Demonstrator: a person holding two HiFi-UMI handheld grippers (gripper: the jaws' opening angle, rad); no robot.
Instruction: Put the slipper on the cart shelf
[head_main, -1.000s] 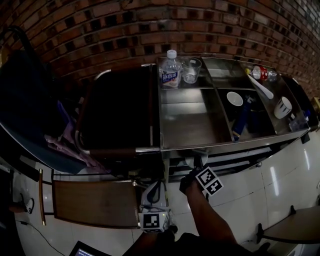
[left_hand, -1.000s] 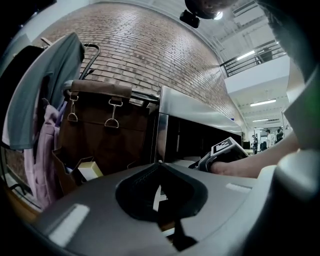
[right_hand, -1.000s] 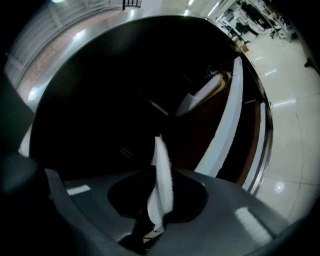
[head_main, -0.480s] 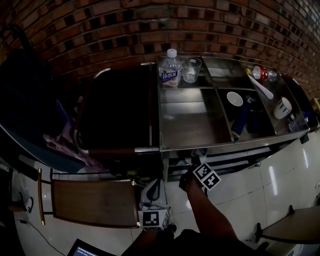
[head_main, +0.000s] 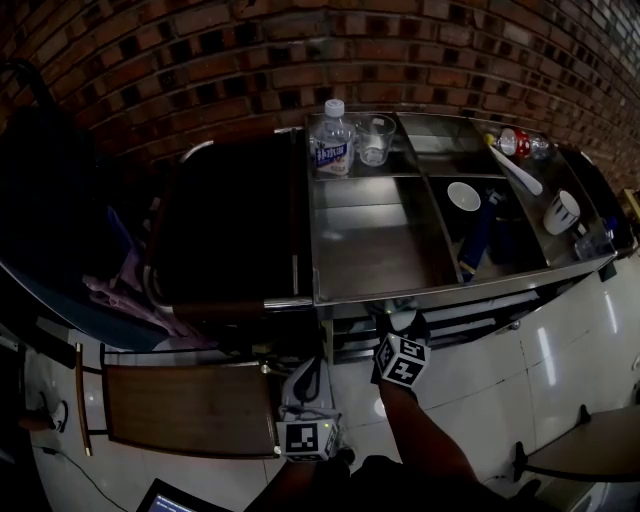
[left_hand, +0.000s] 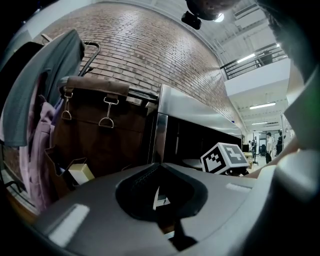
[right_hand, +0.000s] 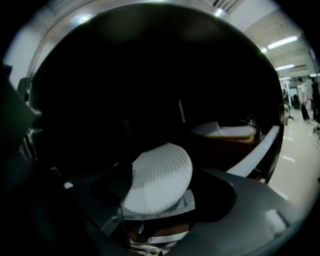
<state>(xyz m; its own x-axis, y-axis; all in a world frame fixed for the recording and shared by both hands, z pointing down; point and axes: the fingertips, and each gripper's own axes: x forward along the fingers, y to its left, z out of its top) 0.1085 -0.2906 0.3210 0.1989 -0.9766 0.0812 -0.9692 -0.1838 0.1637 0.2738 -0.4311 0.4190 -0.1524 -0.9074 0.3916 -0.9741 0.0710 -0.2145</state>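
Observation:
A white slipper lies sole-up between the jaws of my right gripper, which reaches under the steel cart top into the dark lower shelf. The jaws are opening and the pads no longer press on the slipper. A second slipper rests farther in on the shelf, beside its pale edge. In the head view the held-out slipper shows as a pale spot just ahead of the marker cube. My left gripper hangs low by the cart's corner; its jaws are too dark to read.
On the cart top stand a water bottle, a glass, a white bowl, a mug and a red-capped bottle. A dark canvas bin adjoins the cart's left. A wooden panel lies low left.
The right gripper's marker cube has shifted a little left and turned, staying at the shelf's front. The left gripper has hardly moved.

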